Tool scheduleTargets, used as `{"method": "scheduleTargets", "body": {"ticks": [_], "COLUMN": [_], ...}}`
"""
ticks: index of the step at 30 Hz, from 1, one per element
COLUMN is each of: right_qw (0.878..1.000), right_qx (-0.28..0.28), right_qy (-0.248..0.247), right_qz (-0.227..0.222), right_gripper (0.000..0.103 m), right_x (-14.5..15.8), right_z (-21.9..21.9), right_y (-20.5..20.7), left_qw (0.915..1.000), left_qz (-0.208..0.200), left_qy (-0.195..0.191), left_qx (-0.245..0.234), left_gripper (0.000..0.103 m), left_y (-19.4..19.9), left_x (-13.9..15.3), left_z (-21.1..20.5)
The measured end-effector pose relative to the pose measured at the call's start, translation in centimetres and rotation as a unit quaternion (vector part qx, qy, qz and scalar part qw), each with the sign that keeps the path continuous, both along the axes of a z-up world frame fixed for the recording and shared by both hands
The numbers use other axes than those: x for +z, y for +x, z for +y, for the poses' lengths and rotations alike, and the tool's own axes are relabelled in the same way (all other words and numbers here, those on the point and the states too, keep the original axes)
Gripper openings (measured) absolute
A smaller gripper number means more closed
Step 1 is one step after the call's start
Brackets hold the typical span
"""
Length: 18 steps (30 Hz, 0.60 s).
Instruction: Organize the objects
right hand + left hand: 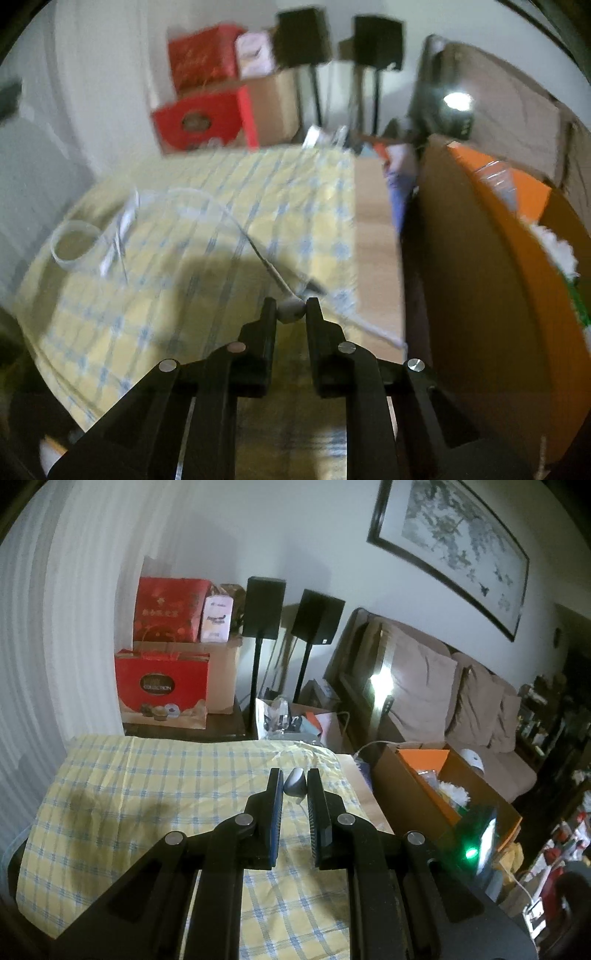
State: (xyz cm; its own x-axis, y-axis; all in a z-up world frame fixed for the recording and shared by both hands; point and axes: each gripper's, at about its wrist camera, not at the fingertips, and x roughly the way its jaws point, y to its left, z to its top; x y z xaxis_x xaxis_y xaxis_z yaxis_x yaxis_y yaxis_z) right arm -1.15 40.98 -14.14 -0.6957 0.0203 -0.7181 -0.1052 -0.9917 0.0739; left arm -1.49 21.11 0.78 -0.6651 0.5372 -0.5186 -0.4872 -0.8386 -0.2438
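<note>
The right wrist view is motion-blurred, so the small white plug [291,309] pinched at the right claw [291,308] tips is hard to identify; its thin white cable [236,221] trails back over the yellow checked cloth [177,295] toward a clear tape roll [75,245]. The left claw [295,784] is clamped on a small grey rounded object [295,786] above the cloth-covered surface. An open cardboard box [417,794] stands just right.
</note>
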Motion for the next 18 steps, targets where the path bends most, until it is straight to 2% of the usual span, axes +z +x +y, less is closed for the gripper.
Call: {"method": "scheduleTargets", "body": {"ticks": [4, 13, 15, 18], "right_qw": [0.998, 0.984, 0.981, 0.968], "right_qx": [-0.028, -0.044, -0.03, -0.016], "right_qy": [0.005, -0.05, -0.082, -0.144], "right_qz": [0.06, 0.163, 0.176, 0.203], "right_gripper": [0.014, 0.015, 0.015, 0.015], "right_x": [3.2, 10.7, 11.8, 13.3], "right_z": [1.1, 3.6, 4.1, 5.3], "right_y": [1.7, 5.2, 5.8, 7.1], "left_qw": [1.0, 0.9999, 0.9998, 0.9998], "left_qz": [-0.005, -0.004, -0.003, 0.001], "left_qy": [-0.003, 0.002, 0.004, 0.004], "left_qx": [-0.005, -0.016, -0.017, -0.022], "left_gripper": [0.012, 0.012, 0.012, 0.012], "left_y": [0.1, 0.7, 0.9, 1.3], "left_x": [-0.3, -0.1, 0.0, 0.4], "left_z": [0.5, 0.9, 1.0, 1.1]}}
